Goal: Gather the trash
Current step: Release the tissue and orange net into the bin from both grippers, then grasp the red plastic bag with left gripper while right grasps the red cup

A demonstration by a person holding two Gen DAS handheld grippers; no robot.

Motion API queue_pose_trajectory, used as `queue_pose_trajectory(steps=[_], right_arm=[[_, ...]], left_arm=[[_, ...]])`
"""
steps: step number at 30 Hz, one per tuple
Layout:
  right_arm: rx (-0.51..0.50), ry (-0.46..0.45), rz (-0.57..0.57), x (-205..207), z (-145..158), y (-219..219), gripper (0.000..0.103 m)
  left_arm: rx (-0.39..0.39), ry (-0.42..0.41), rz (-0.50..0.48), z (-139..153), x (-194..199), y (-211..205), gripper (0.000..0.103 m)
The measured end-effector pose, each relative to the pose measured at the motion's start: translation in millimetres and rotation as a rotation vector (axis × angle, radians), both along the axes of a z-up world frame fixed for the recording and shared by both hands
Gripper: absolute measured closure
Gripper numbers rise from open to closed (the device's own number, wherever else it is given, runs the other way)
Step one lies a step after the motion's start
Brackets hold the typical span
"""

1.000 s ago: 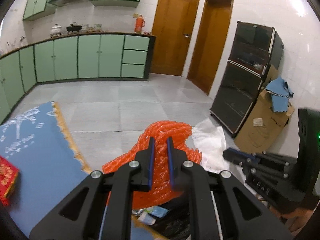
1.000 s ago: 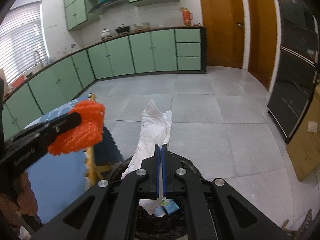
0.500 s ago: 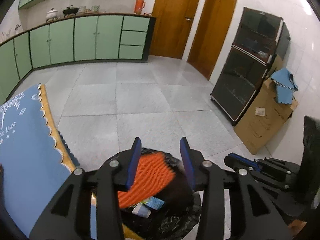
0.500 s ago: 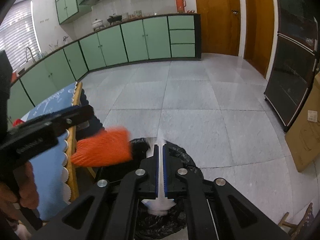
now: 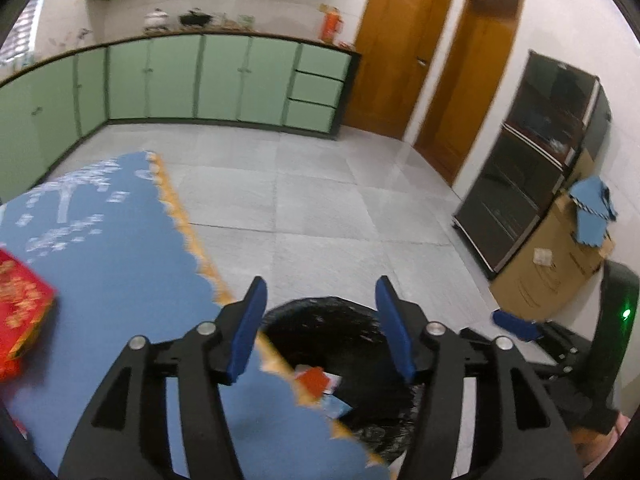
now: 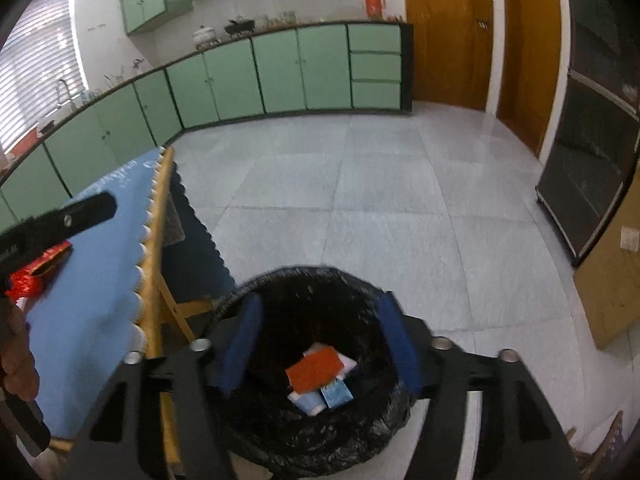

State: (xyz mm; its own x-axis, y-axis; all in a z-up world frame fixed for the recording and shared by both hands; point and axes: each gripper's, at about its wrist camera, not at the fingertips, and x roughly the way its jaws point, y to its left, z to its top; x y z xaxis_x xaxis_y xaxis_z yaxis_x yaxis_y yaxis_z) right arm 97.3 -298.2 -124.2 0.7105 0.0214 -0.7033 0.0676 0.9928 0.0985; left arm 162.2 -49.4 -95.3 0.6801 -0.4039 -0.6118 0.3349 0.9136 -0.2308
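Note:
A bin with a black liner (image 6: 304,280) stands on the floor beside the table. Inside it lie the orange wrap (image 6: 314,370) and small blue and white packets (image 6: 334,396). The bin (image 5: 320,312) and the orange wrap (image 5: 314,380) also show in the left wrist view. My right gripper (image 6: 318,344) is open and empty, right above the bin. My left gripper (image 5: 320,330) is open and empty, over the table edge and the bin rim. The left gripper's finger (image 6: 80,216) shows at the left of the right wrist view.
A table with a blue, scallop-edged cloth (image 5: 112,264) stands left of the bin, with a red packet (image 5: 20,312) on it. Green cabinets (image 5: 220,80) line the far wall. A black cabinet (image 5: 532,168) and a cardboard box (image 5: 548,276) stand on the right.
The left gripper opened and dropped the orange wrap into the bin. The right gripper opened and let go of the white paper, which is out of sight now. The left gripper moved back over the table.

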Motion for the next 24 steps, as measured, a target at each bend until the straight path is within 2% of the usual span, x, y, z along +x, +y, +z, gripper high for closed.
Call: queue_pose_trajectory(steps=[4,6,9,13,19,24], right_arm=[[-0.004,-0.057,0.062,0.7,22.2,27.4,0.019],[-0.004,-0.083,0.106,1.1,31.7,44.6,0.014],[-0.005,-0.119,0.189,3.3,43.6,80.2,0.008],[0.0,-0.131,0.281,9.4,47.6,124.1,0.007],[0.027,-0.135,0.394,9.9,46.3,187.4,0.007],[0.027,-0.15,0.493,3.4,42.5,239.3,0.007]], left_arm=[[0.041,-0.047,0.118,15.9,-22.8,48.1,0.035],[0.065,-0.064,0.183,21.5,-35.1,73.0,0.029],[0.098,-0.072,0.29,27.2,-52.6,114.5,0.027],[0.171,-0.077,0.459,32.3,-79.8,172.7,0.025],[0.256,-0.069,0.642,35.1,-114.8,241.6,0.023],[0.248,-0.023,0.722,26.0,-134.5,284.3,0.023]])
